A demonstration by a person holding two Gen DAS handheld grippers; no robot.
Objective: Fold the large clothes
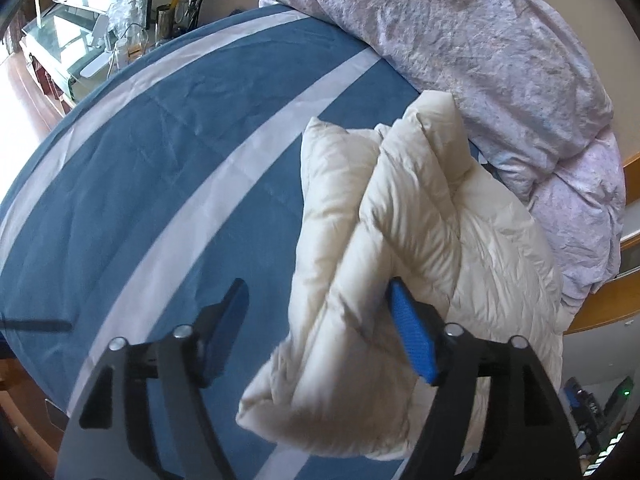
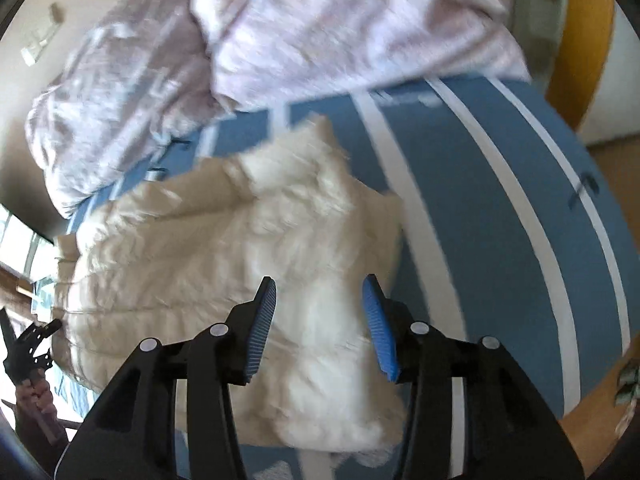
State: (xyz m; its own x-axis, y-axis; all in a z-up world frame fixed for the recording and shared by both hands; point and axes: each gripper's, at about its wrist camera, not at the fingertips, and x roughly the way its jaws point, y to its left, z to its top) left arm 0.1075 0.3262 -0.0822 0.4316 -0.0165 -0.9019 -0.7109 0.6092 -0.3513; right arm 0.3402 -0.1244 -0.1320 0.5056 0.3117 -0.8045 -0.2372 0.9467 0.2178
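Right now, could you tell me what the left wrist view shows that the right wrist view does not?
Only the left wrist view: a cluttered side table beyond the bed, and the left gripper, jaws apart around a jacket fold.

Only the right wrist view: the right gripper, jaws apart above the jacket, and a wooden bed frame.

Both: the cream puffer jacket, striped blue sheet and pink duvet.

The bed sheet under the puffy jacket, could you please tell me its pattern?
The bed sheet is blue with white stripes, clearest in the left wrist view.

Soft cloth on the bed

The cream jacket (image 1: pixel 420 216) is puffy quilted cloth with a slight sheen; under it, the blue striped sheet (image 1: pixel 160 160) looks smooth and matt.
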